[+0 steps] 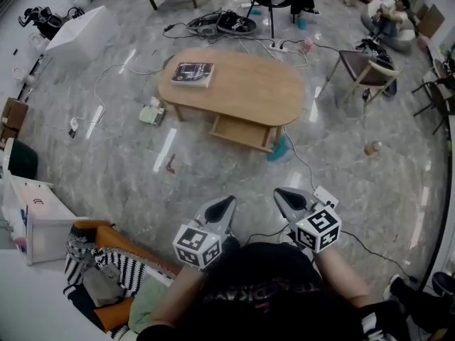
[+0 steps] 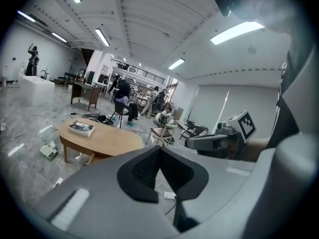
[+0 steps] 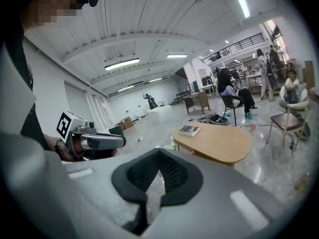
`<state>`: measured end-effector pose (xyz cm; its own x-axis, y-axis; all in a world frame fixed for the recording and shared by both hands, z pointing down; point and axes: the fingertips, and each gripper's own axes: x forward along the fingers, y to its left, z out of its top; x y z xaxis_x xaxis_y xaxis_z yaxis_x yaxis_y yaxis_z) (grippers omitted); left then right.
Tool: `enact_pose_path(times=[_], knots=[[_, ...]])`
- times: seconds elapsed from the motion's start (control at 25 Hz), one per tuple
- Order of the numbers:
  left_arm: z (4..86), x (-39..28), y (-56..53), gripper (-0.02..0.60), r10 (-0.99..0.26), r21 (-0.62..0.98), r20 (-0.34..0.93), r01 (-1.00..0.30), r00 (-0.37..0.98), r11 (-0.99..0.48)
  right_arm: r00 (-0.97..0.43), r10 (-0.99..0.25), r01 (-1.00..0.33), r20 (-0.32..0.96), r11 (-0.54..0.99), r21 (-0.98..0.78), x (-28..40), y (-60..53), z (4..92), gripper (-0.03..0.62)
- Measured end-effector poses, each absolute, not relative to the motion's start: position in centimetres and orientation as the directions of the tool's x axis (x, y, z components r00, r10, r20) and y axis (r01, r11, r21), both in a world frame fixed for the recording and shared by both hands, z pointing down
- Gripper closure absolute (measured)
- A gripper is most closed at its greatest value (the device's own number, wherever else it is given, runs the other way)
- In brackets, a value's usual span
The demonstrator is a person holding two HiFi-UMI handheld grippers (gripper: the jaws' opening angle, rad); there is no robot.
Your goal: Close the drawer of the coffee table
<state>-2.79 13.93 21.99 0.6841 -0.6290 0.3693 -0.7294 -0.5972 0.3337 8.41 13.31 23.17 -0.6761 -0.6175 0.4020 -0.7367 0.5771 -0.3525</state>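
An oval wooden coffee table (image 1: pixel 242 84) stands on the marble floor ahead, with its drawer (image 1: pixel 242 131) pulled out on the near side. It also shows in the left gripper view as the coffee table (image 2: pixel 102 138) and in the right gripper view as the coffee table (image 3: pixel 219 142). My left gripper (image 1: pixel 222 207) and right gripper (image 1: pixel 287 199) are held close to my body, well short of the table, both shut and empty. In their own views the left gripper (image 2: pixel 160 152) and right gripper (image 3: pixel 159 156) have jaws pressed together.
A book (image 1: pixel 193 72) lies on the table's left end. Cables and a power strip (image 1: pixel 325 196) run across the floor near my grippers. Chairs (image 1: pixel 366 69) stand at the right, a white cabinet (image 1: pixel 39 222) at the left, and a teal object (image 1: pixel 279 149) beside the drawer.
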Motion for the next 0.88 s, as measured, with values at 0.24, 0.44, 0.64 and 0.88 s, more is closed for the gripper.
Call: enact_pose_path(times=[0.24,0.44,0.64,0.88], knots=[[23.3,-9.0,10.9,0.58,-0.61,0.37,0.369,-0.713,0.701,-0.595,-0.607,-0.657,-0.794,0.446,0.514,-0.324,4.3,11.3,23.4,0.594],[24.4,-13.5,9.1,0.58,-0.587,0.386,0.371,-0.694,0.72,-0.608,-0.546,-0.702,-0.838,0.457,0.45,-0.309,0.9,9.9,23.5,0.594],[24.8,-16.9,8.2,0.58,-0.54,0.389,0.362,-0.65,0.76,-0.653,-0.493,-0.735,-0.87,0.466,0.398,-0.292,-2.2,9.3,23.9,0.594],[25.1,-20.3,7.5,0.58,-0.513,0.376,0.356,-0.622,0.781,-0.687,-0.433,-0.778,-0.901,0.456,0.352,-0.254,-4.3,9.1,23.3,0.594]])
